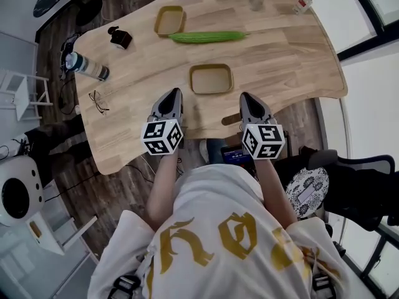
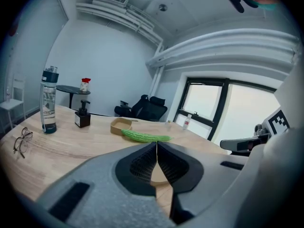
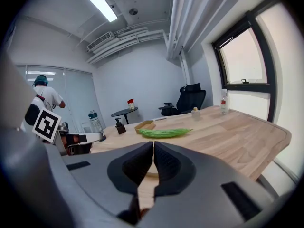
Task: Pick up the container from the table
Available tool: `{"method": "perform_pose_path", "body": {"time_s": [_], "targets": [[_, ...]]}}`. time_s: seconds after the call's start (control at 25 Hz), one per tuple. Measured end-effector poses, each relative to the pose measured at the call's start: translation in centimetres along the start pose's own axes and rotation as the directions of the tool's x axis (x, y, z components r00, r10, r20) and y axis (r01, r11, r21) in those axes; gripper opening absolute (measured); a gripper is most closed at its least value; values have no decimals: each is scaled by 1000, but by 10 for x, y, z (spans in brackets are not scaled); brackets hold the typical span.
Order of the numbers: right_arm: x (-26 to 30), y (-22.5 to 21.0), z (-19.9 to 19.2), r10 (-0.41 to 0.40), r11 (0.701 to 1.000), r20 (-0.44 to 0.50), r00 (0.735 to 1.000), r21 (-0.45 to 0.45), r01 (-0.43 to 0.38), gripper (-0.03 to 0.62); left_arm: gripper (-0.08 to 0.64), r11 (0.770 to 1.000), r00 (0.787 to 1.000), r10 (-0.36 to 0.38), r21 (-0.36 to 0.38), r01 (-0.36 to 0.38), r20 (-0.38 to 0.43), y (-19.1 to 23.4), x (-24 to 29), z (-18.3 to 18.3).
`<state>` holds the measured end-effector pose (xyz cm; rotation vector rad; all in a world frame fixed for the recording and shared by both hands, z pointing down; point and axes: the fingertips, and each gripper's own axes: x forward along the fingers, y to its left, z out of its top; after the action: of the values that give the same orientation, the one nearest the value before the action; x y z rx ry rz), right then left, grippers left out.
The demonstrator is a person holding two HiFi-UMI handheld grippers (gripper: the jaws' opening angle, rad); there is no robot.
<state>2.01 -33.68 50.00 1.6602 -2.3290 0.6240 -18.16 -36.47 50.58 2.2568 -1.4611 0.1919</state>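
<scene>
A shallow tan container [image 1: 211, 78] sits near the front edge of the wooden table [image 1: 293, 48], empty inside. My left gripper [image 1: 173, 94] hovers just to its left, jaws shut with nothing in them. At the container's right my right gripper [image 1: 247, 97] is also shut and empty. In the left gripper view the closed jaws [image 2: 156, 144] hide most of that container [image 2: 159, 175]. The right gripper [image 3: 154, 144] covers it in the same way. A second tan container [image 1: 169, 20] lies further back, beside a long green gourd [image 1: 207, 37].
A water bottle [image 1: 87, 67], a dark pump dispenser [image 1: 119, 38] and a pair of glasses [image 1: 98, 101] lie on the table's left part. Two small bottles [image 1: 303, 0] stand at the far right corner. An office chair [image 1: 349, 179] is at my right.
</scene>
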Motion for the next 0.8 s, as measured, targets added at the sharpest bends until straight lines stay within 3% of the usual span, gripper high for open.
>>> {"method": "perform_pose_path", "body": {"time_s": [0.48, 0.52, 0.6, 0.8], "targets": [[73, -30, -36, 25, 999, -168, 985, 41, -18, 15, 22, 998, 982, -14, -65, 2, -186, 21, 68, -48], [81, -32, -40, 29, 999, -185, 982, 45, -21, 21, 47, 997, 978, -22, -74, 7, -209, 23, 75, -54], [96, -36, -50, 42, 998, -225, 974, 62, -29, 113, 106, 996, 966, -36, -89, 14, -255, 25, 87, -66], [126, -47, -69, 28, 998, -290, 957, 65, -9, 130, 150, 997, 947, -14, -71, -9, -322, 38, 112, -83]]}}
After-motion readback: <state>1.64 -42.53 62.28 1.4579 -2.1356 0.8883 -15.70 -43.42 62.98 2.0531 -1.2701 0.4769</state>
